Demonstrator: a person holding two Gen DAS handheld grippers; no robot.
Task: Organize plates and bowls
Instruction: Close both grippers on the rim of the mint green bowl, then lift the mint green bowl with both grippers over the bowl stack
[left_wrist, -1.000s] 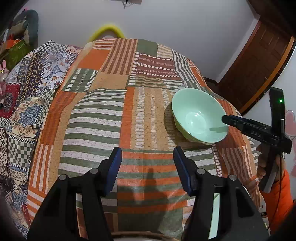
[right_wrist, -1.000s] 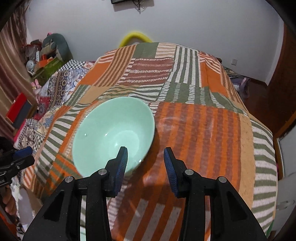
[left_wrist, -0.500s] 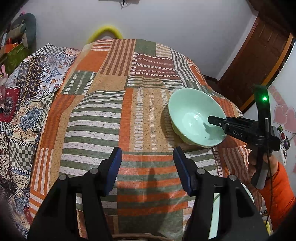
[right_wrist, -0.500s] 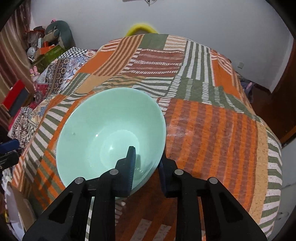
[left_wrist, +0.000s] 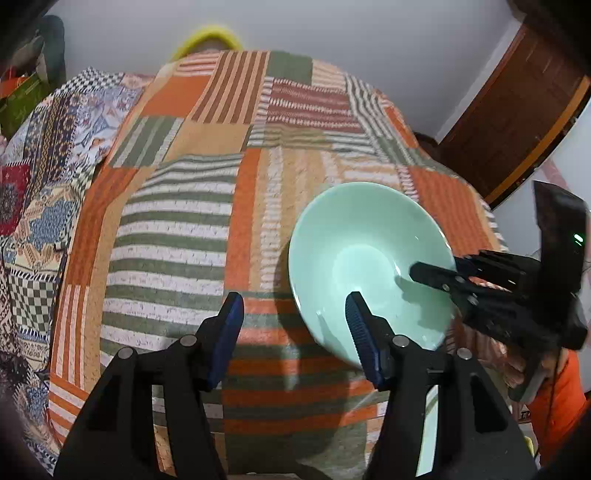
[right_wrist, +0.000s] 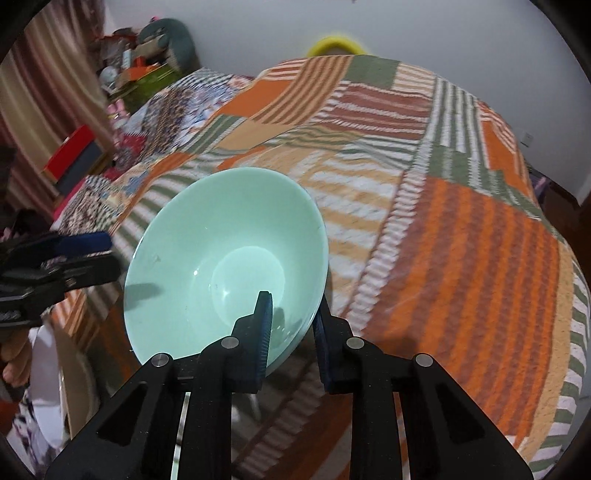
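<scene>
A mint green bowl (right_wrist: 225, 266) is held tilted above the striped patchwork cloth (right_wrist: 443, 258). My right gripper (right_wrist: 291, 325) is shut on its near rim, one finger inside and one outside. In the left wrist view the bowl (left_wrist: 365, 266) hangs in the air at the right, with the right gripper (left_wrist: 436, 277) clamped on its right rim. My left gripper (left_wrist: 295, 332) is open and empty, just left of and below the bowl; its right finger overlaps the bowl's lower edge in the picture.
A white plate rim (right_wrist: 48, 380) shows at the lower left, under the left gripper (right_wrist: 74, 251). A wooden door (left_wrist: 517, 122) stands at the right. Cluttered boxes and cloths (right_wrist: 74, 158) lie left of the table.
My right gripper closed on the bowl's rim and lifted it off the cloth, tilted, toward the left gripper. The left gripper stayed open and moved forward a little.
</scene>
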